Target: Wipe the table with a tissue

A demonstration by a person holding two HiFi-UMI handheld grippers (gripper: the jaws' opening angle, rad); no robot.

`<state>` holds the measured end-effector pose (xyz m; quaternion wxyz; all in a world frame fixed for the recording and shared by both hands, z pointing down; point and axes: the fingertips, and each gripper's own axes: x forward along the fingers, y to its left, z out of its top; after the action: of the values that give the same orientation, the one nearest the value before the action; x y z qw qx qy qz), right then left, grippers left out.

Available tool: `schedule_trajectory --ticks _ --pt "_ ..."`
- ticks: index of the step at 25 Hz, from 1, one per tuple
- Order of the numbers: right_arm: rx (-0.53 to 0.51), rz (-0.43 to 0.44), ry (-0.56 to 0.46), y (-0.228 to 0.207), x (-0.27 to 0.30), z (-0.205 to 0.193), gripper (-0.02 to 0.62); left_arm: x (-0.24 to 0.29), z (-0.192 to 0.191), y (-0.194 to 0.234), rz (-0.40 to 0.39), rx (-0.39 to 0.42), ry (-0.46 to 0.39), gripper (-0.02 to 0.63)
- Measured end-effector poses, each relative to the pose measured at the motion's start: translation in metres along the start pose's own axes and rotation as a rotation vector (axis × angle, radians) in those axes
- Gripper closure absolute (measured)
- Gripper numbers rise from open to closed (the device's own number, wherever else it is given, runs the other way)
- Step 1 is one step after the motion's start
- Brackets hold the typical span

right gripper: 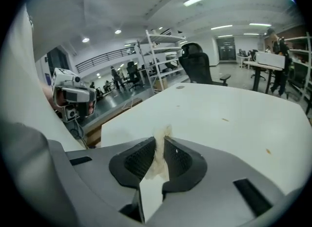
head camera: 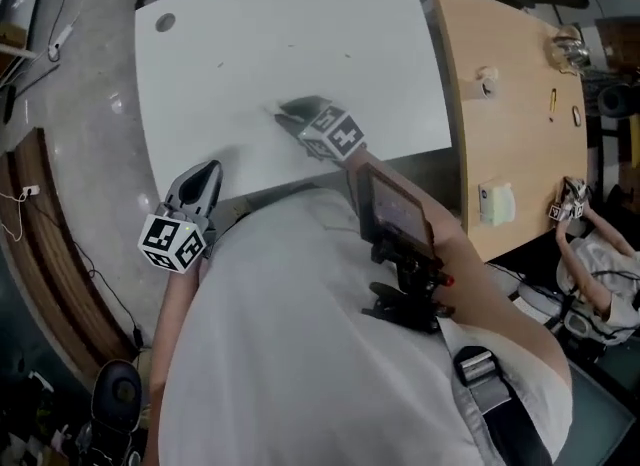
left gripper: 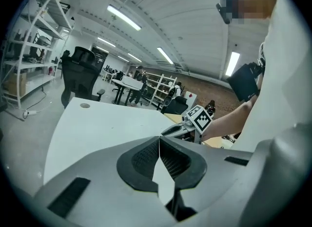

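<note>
A white table (head camera: 300, 44) fills the upper middle of the head view. Over its near half hangs my right gripper (head camera: 297, 112), blurred, pointing toward the far left. In the right gripper view its jaws (right gripper: 161, 141) are shut on a crumpled white tissue (right gripper: 158, 160), whose tip sticks out a little past the pads, above the table top (right gripper: 234, 109). My left gripper (head camera: 207, 178) sits at the table's near left edge, shut with nothing between its jaws (left gripper: 159, 139). From the left gripper view I see the right gripper (left gripper: 173, 129) off to the right.
Small brown specks (right gripper: 224, 120) dot the white table, and a round grommet (head camera: 165, 22) sits in its far left corner. A wooden table (head camera: 500, 104) with small items adjoins on the right, where another person's hand (head camera: 575, 216) rests. A black office chair (right gripper: 200, 67) stands beyond the table.
</note>
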<state>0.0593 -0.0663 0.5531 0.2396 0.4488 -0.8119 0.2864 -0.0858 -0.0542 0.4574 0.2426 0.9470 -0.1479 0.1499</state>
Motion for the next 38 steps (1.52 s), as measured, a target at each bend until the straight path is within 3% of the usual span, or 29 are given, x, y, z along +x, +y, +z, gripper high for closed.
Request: schedule_trajectory --ticks 13,23,29,35,38 --pt "0.154 -0.191 -0.103 -0.112 -0.088 -0.042 0.532 0.093 0.004 -0.053 -0.082 0.046 0.074 0.6" --pt "0.278 -0.454 -0.102 -0.223 -0.134 -0.07 0.532 0.111 0.014 -0.053 -0.026 0.038 0.077 0.6" --pt "0.18 -0.491 -0.021 -0.257 -0.131 -0.078 0.532 0.112 0.013 -0.053 0.009 0.023 0.087 0.6" --pt "0.011 -0.52 0.092 -0.252 -0.122 -0.078 0.534 0.099 0.008 -0.053 0.029 0.014 0.096 0.598" --pt "-0.022 -0.523 0.112 -0.249 -0.119 -0.079 0.535 0.097 0.006 -0.054 0.029 0.013 0.098 0.6"
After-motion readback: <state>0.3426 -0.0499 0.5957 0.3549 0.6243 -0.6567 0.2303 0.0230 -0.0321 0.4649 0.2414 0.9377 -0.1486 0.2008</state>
